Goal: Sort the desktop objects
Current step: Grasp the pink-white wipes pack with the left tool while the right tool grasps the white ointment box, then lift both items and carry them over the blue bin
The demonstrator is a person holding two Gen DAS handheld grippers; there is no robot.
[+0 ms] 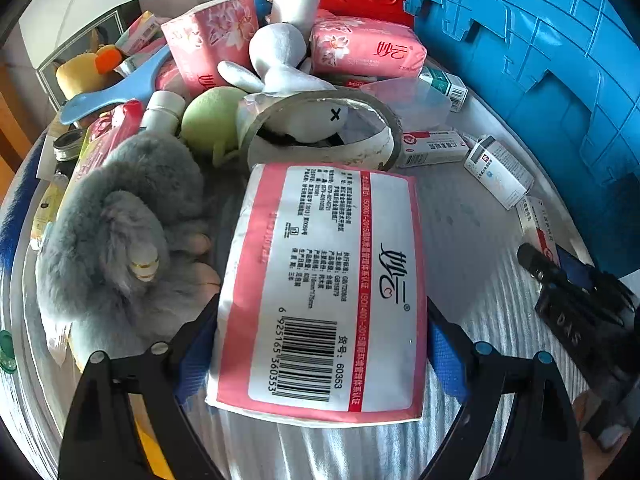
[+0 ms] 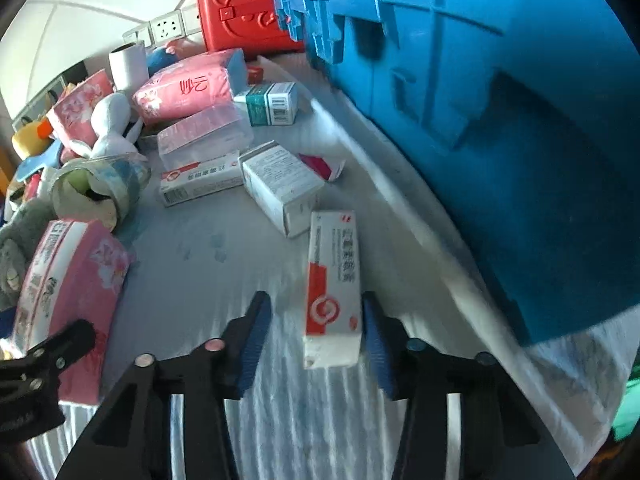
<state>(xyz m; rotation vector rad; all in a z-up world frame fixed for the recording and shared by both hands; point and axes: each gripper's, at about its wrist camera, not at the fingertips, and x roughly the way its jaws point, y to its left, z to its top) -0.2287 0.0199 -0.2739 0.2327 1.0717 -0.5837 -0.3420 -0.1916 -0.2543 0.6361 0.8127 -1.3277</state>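
Observation:
In the left wrist view my left gripper [image 1: 322, 308] is shut on a pink-and-white tissue pack [image 1: 320, 288], barcode side up, its blue pads pressed on both sides. In the right wrist view my right gripper [image 2: 314, 300] stands open around a white-and-red medicine box [image 2: 332, 280] lying on the striped cloth. The right pad [image 2: 376, 340] touches the box's side, while the left pad [image 2: 252, 340] is a gap away. The held tissue pack [image 2: 72, 280] shows at the left of that view.
A large blue crate [image 2: 500, 120] walls the right side, with a red case [image 2: 240, 12] behind. More medicine boxes [image 2: 280, 188], pink tissue packs [image 1: 364, 50], a grey plush [image 1: 120, 220], a white plush [image 1: 280, 52], a tape roll [image 1: 320, 132] and a green ball [image 1: 208, 120] crowd the back and left.

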